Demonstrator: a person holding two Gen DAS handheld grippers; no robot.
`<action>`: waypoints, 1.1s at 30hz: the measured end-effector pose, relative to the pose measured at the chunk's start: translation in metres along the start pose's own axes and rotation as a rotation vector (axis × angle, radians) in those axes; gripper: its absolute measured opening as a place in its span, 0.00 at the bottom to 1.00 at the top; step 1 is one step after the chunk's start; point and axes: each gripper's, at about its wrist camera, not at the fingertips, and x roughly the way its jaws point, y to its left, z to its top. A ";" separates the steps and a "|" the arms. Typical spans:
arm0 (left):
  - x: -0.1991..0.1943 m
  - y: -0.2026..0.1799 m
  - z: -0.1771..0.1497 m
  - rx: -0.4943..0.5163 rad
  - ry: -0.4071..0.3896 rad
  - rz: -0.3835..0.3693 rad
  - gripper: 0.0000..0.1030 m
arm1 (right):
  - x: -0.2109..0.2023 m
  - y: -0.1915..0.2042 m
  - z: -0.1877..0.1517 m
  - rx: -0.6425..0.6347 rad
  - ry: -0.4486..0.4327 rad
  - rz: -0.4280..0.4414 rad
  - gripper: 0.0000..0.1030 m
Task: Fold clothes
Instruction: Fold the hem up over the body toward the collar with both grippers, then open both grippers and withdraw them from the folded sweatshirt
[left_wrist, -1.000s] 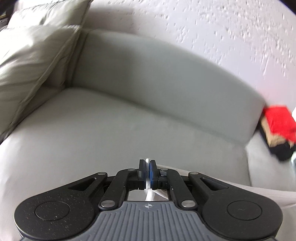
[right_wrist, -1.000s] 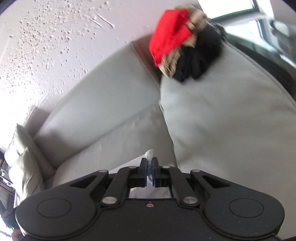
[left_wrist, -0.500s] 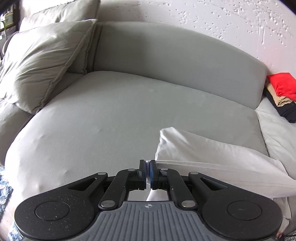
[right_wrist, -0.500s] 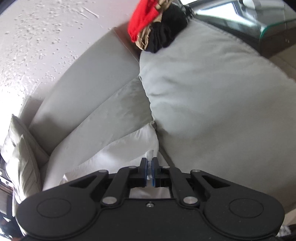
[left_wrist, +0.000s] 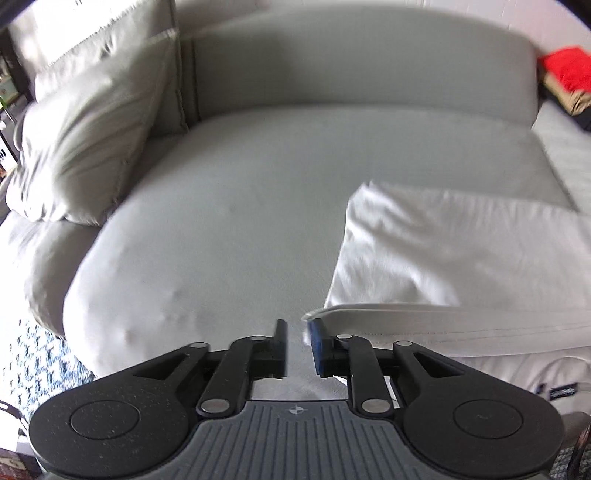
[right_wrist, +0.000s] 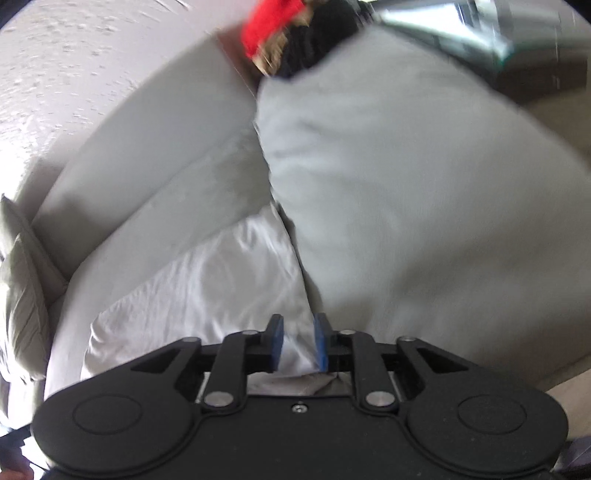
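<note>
A white garment (left_wrist: 454, 251) lies spread on the grey sofa seat (left_wrist: 240, 206), its folded front edge running to the right of my left gripper (left_wrist: 298, 339). The left gripper is open, its blue pad beside the cloth's corner, nothing between the jaws. In the right wrist view the same white garment (right_wrist: 207, 291) lies on the seat beside a large grey cushion (right_wrist: 406, 192). My right gripper (right_wrist: 298, 341) is open just above the garment's near edge.
A stack of red, tan and black clothes (left_wrist: 565, 81) sits at the sofa's far right; it also shows in the right wrist view (right_wrist: 288, 33). Grey pillows (left_wrist: 85, 140) lean at the left. A patterned rug (left_wrist: 37, 362) lies below the seat edge.
Both grippers were shut on the white garment's edge and have opened, letting it go. The garment now lies on the seat. Both views are blurred by motion.
</note>
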 end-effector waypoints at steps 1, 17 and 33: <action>-0.006 0.002 0.000 -0.001 -0.029 -0.015 0.18 | -0.006 0.004 0.001 -0.019 -0.016 0.011 0.24; 0.058 -0.104 0.025 0.191 0.060 -0.317 0.20 | 0.093 0.080 -0.004 -0.073 0.243 0.110 0.22; -0.012 -0.091 -0.038 0.533 0.166 -0.466 0.12 | 0.060 0.069 -0.033 -0.194 0.538 0.106 0.11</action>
